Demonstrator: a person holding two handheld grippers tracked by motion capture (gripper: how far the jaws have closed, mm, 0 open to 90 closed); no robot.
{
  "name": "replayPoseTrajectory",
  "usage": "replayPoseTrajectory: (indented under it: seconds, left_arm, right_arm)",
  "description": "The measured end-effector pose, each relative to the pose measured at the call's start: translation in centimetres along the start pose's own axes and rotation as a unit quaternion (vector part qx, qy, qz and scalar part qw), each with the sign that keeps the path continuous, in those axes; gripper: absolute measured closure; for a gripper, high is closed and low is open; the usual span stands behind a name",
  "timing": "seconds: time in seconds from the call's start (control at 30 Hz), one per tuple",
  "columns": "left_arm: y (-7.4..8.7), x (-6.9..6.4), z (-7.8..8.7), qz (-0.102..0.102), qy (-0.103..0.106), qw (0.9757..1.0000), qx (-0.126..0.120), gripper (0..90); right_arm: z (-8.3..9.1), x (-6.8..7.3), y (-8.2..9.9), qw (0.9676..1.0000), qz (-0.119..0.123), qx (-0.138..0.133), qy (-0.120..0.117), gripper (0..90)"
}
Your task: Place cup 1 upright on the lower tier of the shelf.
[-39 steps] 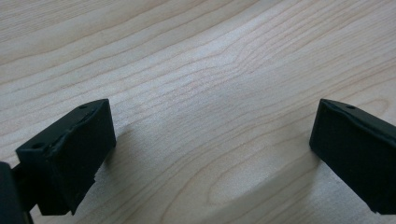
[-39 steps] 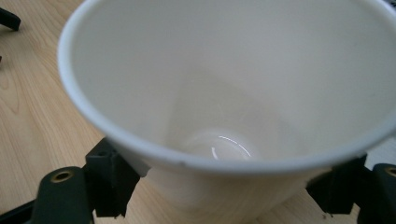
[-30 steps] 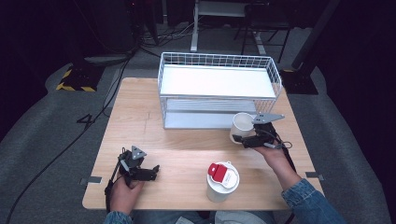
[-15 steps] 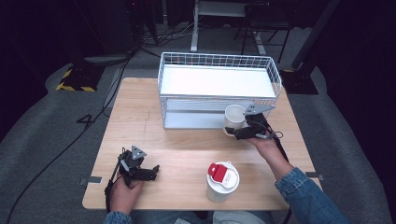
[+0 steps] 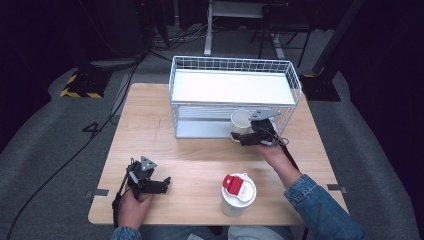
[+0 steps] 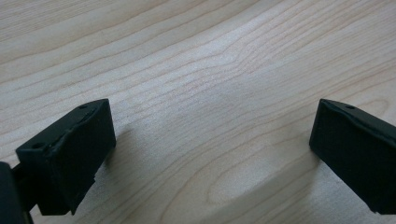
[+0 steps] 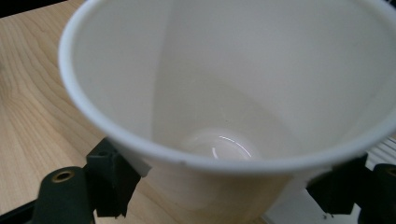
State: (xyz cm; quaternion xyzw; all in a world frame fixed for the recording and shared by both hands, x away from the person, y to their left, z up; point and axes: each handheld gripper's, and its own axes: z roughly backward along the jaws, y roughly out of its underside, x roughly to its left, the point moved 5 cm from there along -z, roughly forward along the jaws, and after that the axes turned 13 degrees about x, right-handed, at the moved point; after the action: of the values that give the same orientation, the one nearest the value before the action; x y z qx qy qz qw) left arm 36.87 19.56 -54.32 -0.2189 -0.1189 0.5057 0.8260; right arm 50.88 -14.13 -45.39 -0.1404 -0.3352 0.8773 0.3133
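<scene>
At the front face of the wire rack: the right tool (image 5: 246,138) carries a white paper cup (image 5: 240,123), its black jaws clamped on the cup's wall from both sides.
Cup: a smooth, thin-walled cone with a rolled rim; in the right gripper view its inside (image 7: 243,84) is bare and glossy at the bottom, mouth tipped toward the camera.
Cup's place: off the bench (image 5: 200,165), just before the rack's lower level, close to its right half.
Rack: white wire basket (image 5: 235,95) of fine square mesh, box-shaped, with a flat white upper shelf and a slatted lower one.
Left tool: rests low over the near left of the bench (image 5: 159,184); in the left gripper view its two blocky matte black jaws stand well apart with only wood between them.
Bench top: pale wood with long wavy grain, rounded corners.
Other things: a white cylindrical container with a red-and-white lid (image 5: 238,192) stands near the front edge, well apart from both tools.
Hard to make out: whether the cup touches the rack's wires; the cup's outer wall and base are cut off in the right gripper view; the surroundings are dark.
In the way: the rack's front mesh stands right behind the cup.
</scene>
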Motion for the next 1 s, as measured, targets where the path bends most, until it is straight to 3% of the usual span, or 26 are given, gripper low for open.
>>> replayPoseTrajectory:
  seconds: [0.6, 1.0]
  left_arm:
    - [0.0, 0.0, 0.0, 0.000, 0.002, 1.0000, -0.001, 0.8]
    - [0.0, 0.0, 0.0, 0.001, 0.002, 1.0000, 0.000, 0.8]
  right_arm:
    - [-3.1, -0.5, -0.7, 0.9993, -0.008, 0.000, 0.036, 23.1]
    - [-4.5, -1.0, -0.8, 0.9989, -0.014, -0.001, 0.044, 23.0]
